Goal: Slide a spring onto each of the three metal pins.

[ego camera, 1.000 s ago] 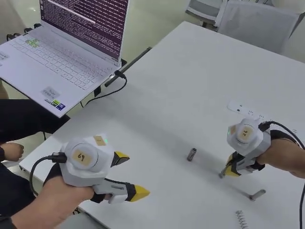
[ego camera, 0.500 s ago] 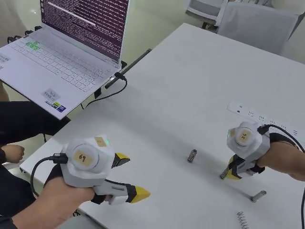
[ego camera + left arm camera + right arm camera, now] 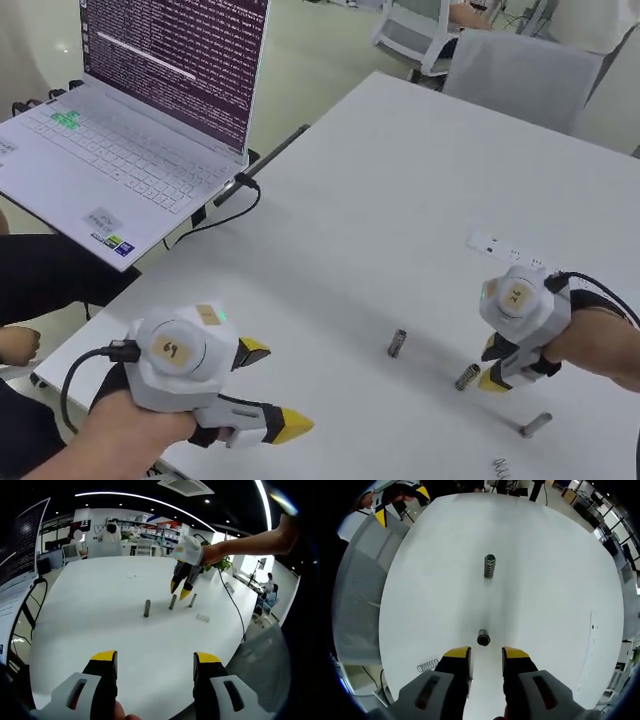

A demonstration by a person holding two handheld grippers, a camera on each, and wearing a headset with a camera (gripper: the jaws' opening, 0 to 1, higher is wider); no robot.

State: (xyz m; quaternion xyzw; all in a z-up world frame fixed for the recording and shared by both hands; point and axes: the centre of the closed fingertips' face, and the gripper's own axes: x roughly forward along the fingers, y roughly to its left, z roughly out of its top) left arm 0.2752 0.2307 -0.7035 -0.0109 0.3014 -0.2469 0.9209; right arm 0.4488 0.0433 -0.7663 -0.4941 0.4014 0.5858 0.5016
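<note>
On the white table [image 3: 400, 170] a metal pin with a spring on it [image 3: 397, 342] stands upright. A second sprung pin [image 3: 467, 377] stands just ahead of my right gripper [image 3: 490, 362]. That gripper's yellow tips are slightly apart, with nothing between them. The second sprung pin [image 3: 483, 639] sits just beyond the tips, and the first [image 3: 490, 566] is farther off. A bare pin [image 3: 535, 424] and a loose spring [image 3: 505, 466] lie near the front right. My left gripper [image 3: 272, 388] hovers open at the table's near left edge, facing the pins [image 3: 147, 608].
An open laptop [image 3: 150, 130] sits off the table's left side, with a black cable [image 3: 225, 195] running along the edge. A white power strip [image 3: 505, 250] lies behind the right gripper. A grey chair [image 3: 520, 60] stands at the far side.
The right gripper has come off the second pin's spring and sits just behind it; that pin now stands free. The left gripper has stayed open in place. The head camera shifted slightly.
</note>
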